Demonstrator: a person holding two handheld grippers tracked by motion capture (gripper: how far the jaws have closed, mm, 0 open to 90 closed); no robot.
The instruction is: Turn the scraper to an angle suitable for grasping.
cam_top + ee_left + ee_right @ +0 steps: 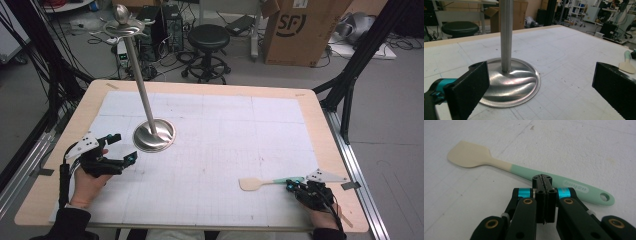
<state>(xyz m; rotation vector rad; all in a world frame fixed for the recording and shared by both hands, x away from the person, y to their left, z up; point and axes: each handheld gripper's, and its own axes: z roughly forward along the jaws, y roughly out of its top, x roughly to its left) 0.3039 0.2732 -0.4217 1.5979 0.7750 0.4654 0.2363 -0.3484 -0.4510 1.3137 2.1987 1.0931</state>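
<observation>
Spatula [524,171] light, stiff-handled, soft-bladed; take mid-handle; right hand-held gripper [543,180] clenched empty above it; left hand-held gripper [536,85] released.

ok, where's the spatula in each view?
High view: spatula lies low right on the white mat, its handle end at the right tongs.
Left gripper view: blade at the far right edge.
Right gripper view: across the middle, just beyond the shut tongs.
Shared landmark: the white gridded mat.

One spatula [265,183], one metal stand [154,135], one stool [208,37], one cardboard box [300,30] and two grippers
</observation>
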